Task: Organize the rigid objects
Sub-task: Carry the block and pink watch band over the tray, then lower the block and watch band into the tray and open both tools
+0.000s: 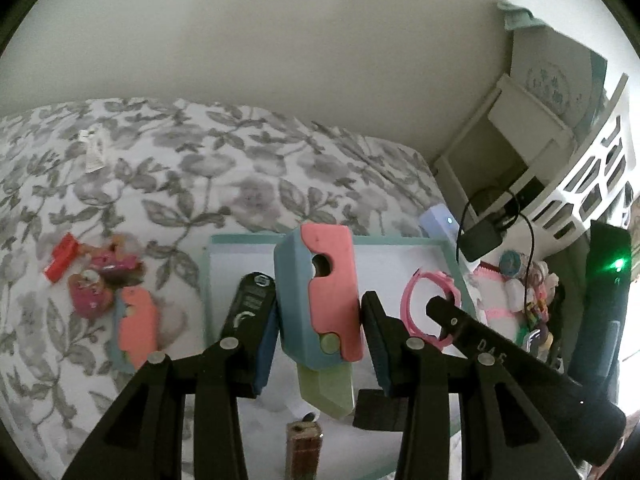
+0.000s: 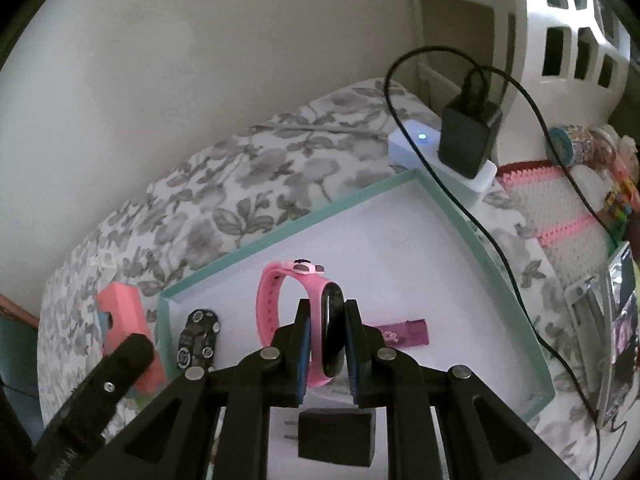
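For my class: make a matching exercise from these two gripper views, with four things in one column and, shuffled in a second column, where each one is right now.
Things
1. pink smartwatch
2. pink and blue toy knife
3. black folding tool
4. black charger

Places
A. plugged into the white power strip
B. lying on the floor of the teal tray
C. clamped in the left gripper
D. clamped in the right gripper

Pairs: 1-D, 2-C, 3-B, 4-A
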{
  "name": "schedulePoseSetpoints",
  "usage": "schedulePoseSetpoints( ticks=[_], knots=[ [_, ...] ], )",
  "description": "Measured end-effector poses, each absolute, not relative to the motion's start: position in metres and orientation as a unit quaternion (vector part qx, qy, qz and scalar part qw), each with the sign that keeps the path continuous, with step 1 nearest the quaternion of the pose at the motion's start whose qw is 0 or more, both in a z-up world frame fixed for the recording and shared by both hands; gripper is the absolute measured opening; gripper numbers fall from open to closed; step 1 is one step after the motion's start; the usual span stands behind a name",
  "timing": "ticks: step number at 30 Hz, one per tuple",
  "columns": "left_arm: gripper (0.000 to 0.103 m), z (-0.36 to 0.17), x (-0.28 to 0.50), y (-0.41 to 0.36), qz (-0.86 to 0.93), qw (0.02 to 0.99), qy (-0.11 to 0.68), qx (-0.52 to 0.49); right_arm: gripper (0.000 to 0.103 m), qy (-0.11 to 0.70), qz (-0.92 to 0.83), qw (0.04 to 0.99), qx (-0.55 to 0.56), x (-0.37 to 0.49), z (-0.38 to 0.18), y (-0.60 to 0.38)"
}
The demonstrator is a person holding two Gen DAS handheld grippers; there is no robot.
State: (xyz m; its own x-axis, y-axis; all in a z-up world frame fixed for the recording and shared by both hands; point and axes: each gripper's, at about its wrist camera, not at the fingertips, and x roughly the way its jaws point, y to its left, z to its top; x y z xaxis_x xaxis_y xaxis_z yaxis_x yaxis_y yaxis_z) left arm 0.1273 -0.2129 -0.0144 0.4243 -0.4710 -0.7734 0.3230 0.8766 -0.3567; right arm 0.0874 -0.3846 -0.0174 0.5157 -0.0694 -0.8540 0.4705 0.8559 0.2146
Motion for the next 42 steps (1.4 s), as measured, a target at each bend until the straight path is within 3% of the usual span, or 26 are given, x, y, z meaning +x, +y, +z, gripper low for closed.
schedulePoseSetpoints(
  ticks=[39, 42],
  knots=[
    [0.043, -0.063, 0.139, -0.235, -0.224, 0.805, 0.548, -0.04, 0.019, 0.533, -0.185, 0.806, 0.181, 0.105, -0.067, -0.402],
    [0.043, -0.063, 0.14, -0.234, -0.22, 0.805, 0.55, -0.037, 0.028, 0.539, -0.183, 0.804, 0.174, 0.107, -0.069, -0.4]
  ],
)
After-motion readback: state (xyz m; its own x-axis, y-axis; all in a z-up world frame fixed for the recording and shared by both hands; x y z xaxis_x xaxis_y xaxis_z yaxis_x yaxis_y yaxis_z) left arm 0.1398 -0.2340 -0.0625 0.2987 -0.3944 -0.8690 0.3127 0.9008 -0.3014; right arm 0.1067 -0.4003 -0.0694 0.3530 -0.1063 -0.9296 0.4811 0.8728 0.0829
